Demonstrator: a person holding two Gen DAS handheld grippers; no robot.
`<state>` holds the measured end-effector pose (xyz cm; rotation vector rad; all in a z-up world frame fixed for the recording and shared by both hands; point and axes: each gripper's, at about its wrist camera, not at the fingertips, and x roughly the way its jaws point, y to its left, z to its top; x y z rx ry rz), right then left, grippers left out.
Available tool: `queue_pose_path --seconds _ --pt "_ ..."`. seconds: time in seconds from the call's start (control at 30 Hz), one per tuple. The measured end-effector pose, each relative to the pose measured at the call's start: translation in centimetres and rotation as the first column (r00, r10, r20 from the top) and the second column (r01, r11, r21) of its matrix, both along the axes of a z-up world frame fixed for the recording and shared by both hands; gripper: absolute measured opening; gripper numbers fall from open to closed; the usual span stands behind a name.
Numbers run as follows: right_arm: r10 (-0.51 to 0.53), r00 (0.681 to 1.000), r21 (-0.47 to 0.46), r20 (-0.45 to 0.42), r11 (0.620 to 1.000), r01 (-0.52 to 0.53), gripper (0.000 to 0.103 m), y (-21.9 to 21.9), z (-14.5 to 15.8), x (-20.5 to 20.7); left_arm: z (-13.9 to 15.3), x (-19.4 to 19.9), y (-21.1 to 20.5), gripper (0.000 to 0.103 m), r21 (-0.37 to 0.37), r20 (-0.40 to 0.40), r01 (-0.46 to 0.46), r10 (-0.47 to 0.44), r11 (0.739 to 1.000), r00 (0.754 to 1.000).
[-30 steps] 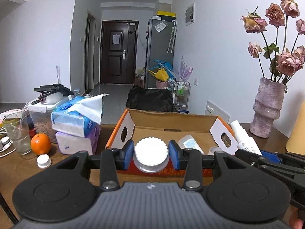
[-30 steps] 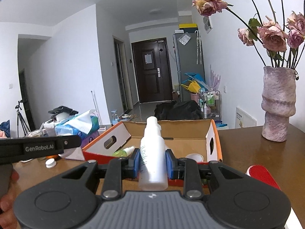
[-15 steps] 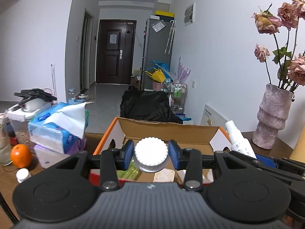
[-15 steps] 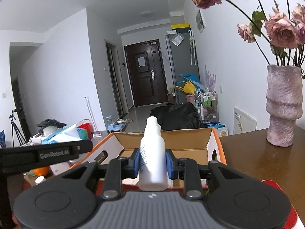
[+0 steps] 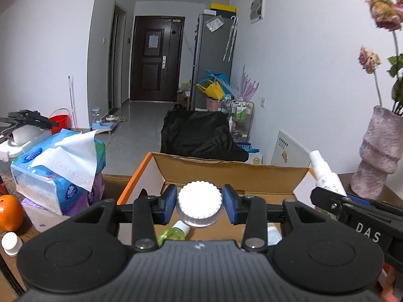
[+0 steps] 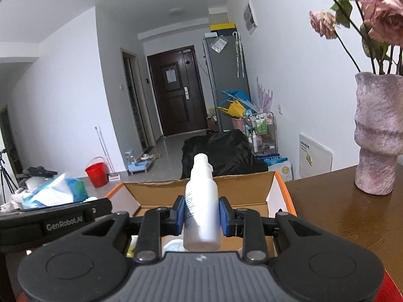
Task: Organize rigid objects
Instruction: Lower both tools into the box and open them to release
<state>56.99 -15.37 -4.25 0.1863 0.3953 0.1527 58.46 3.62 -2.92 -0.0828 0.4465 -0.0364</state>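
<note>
Just ahead of and below both tools sits the open cardboard box (image 5: 234,173), while the left hand-held gripper (image 5: 199,204) pinches a light, rigid white-capped jar (image 5: 199,207) at its ribbed cap and the right hand-held gripper (image 6: 201,216) clamps a smooth, probably slippery white spray bottle (image 6: 201,211) mid-body.

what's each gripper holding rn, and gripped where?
Left gripper: white-capped jar, pinched below the cap. Right gripper: white spray bottle, pinched at mid-body.
</note>
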Motion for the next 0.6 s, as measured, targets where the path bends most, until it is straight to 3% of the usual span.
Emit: queue_pose_path --seconds 0.33,0.6 --pt "-0.01 0.999 -0.046 -0.053 0.999 0.007 0.027 0.5 -1.8 2.1 -1.6 2.3 0.6 0.041 0.018 -0.046 -0.022 0.023 1.0 0.999" --pt "-0.017 0.997 -0.087 -0.074 0.996 0.01 0.027 0.9 -2.9 2.7 -1.8 2.3 -0.1 0.041 0.054 -0.034 -0.006 0.007 0.999 0.999"
